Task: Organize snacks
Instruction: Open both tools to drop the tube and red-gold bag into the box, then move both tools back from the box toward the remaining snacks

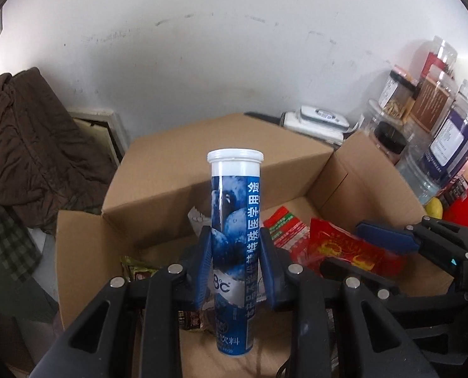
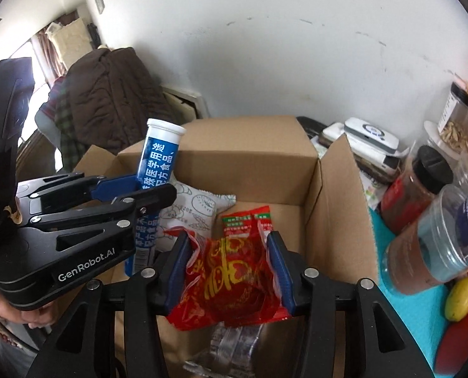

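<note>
Currently the left gripper [image 1: 235, 263] has its blue pads clamped against opposite sides of a blue tube [image 1: 235, 239], pinching it about midway along its length. The tube stands close to upright in the left wrist view, long axis vertical, white cap [image 1: 235, 157] at the top and base pointing down into the cardboard box [image 1: 76, 252]. In the right wrist view the same tube leans, cap toward the far left.

The right gripper [image 2: 231, 271] has a red snack packet [image 2: 231, 280] between its blue pads. Both pads meet the crinkled edges of the wrapper; whether they press firmly cannot be told. With no earlier frame to compare, no motion of these jaws is stated. The packet lies flat-on to the camera, its long axis running near to far, above the box interior.

Inside the box, beyond the grippers, rest a white printed pouch [image 2: 199, 208] and a red-and-green packet [image 2: 246, 220]. A clear wrapped item [image 2: 231, 349] lies at the near edge. One flap [image 2: 338, 195] stands up on the right side of the box.

Right of the box, jars [image 2: 416, 195] stand on a teal surface [image 2: 401, 286], with a yellow object [image 2: 460, 297] near them. A brown coat [image 2: 108, 94] hangs at the far left against the white wall [image 2: 297, 47].
</note>
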`<state>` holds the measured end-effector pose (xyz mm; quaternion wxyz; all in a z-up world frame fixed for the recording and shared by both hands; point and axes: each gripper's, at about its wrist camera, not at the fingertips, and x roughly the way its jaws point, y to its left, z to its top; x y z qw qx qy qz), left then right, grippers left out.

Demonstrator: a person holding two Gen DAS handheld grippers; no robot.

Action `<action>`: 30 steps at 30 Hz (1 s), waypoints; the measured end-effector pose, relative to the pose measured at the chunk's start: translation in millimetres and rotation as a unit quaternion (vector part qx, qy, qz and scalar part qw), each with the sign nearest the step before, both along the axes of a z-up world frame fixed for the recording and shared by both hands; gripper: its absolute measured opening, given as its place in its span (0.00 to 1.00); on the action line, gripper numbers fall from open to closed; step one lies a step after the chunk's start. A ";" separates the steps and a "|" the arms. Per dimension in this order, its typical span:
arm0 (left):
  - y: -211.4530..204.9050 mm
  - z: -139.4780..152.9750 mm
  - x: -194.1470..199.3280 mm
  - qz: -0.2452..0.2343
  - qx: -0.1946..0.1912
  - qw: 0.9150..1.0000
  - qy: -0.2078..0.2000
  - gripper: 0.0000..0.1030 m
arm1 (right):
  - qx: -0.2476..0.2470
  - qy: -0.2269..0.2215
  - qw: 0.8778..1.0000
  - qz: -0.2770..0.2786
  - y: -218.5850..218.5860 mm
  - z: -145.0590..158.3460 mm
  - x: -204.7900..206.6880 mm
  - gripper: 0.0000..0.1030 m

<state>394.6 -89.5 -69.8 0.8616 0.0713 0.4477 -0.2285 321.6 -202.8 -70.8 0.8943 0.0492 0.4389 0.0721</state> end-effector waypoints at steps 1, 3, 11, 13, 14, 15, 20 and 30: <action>-0.6 -2.4 1.4 0.000 0.001 1.000 0.007 0.27 | 0.001 -0.003 1.000 0.000 0.6 1.2 -0.6 0.47; -1.1 -5.3 3.5 0.001 0.005 1.000 0.018 0.27 | -0.003 -0.007 1.000 0.002 2.0 3.2 -1.6 0.47; 1.4 -1.4 -0.3 0.024 0.031 0.999 0.008 0.44 | -0.022 -0.009 1.000 -0.008 2.7 8.5 -6.0 0.52; 4.1 3.3 -2.6 0.030 0.034 0.999 -0.009 0.54 | -0.027 -0.013 0.999 -0.011 3.2 10.4 -8.4 0.54; 6.0 5.5 -4.3 0.033 0.033 0.999 -0.014 0.59 | -0.030 -0.013 0.999 -0.012 3.5 11.0 -9.7 0.54; 7.5 7.2 -5.8 0.034 0.032 0.999 -0.016 0.62 | -0.030 -0.014 0.999 -0.012 4.0 11.9 -11.5 0.54; 11.2 21.4 -16.0 0.031 0.019 0.999 -0.022 0.62 | -0.034 -0.021 0.999 -0.006 5.5 18.2 -21.2 0.56; 19.4 68.7 -49.0 0.029 -0.006 0.998 -0.058 0.62 | -0.044 -0.068 0.997 -0.008 10.0 63.0 -51.4 0.56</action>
